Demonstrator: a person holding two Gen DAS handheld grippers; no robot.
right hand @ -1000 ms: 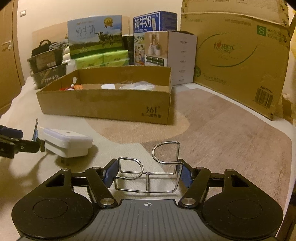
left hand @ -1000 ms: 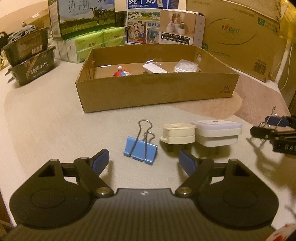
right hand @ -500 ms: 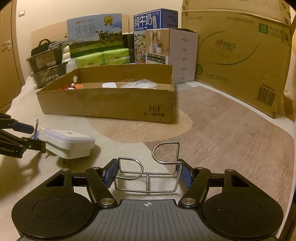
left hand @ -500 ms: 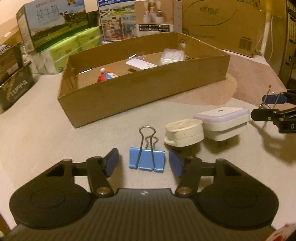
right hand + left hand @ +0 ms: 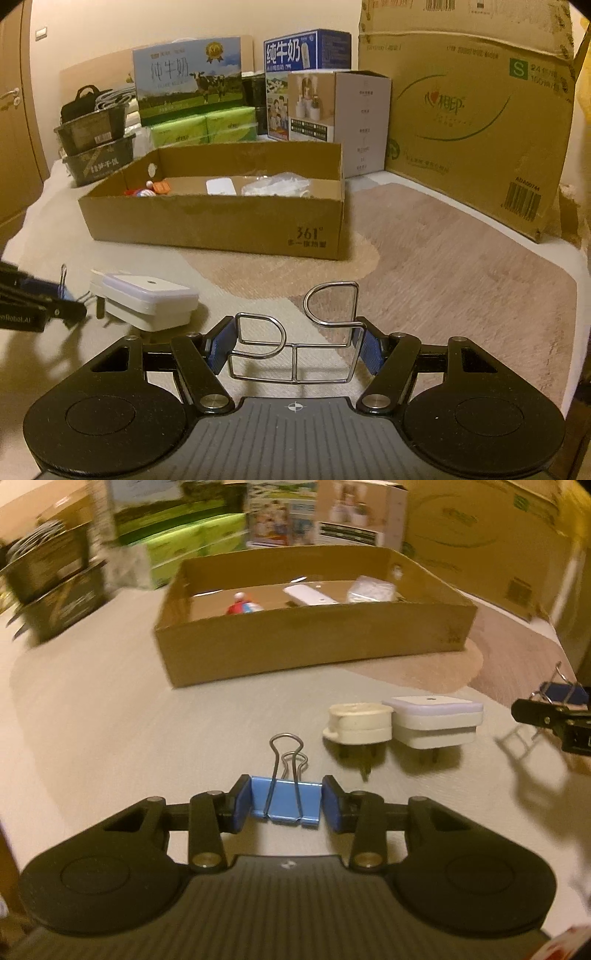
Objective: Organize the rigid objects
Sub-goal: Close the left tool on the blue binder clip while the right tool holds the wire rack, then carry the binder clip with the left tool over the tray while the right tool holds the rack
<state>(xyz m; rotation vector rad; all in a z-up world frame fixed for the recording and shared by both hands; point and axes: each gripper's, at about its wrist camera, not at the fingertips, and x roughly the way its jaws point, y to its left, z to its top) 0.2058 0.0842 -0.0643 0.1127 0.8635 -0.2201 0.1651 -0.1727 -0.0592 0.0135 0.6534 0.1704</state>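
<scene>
Now blue binder clip (image 5: pixel 285 802) sits between left tool (image 5: pixel 286 805) pads

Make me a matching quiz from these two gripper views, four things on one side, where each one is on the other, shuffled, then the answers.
Things:
1. blue binder clip
2. wire rack
3. round beige plug
4. red and white toy

Places:
A. inside the cardboard box
B. between the right gripper pads
C. between the left gripper pads
D. on the table beside the square white adapter

Pairs: 1-C, 2-B, 3-D, 4-A
</scene>
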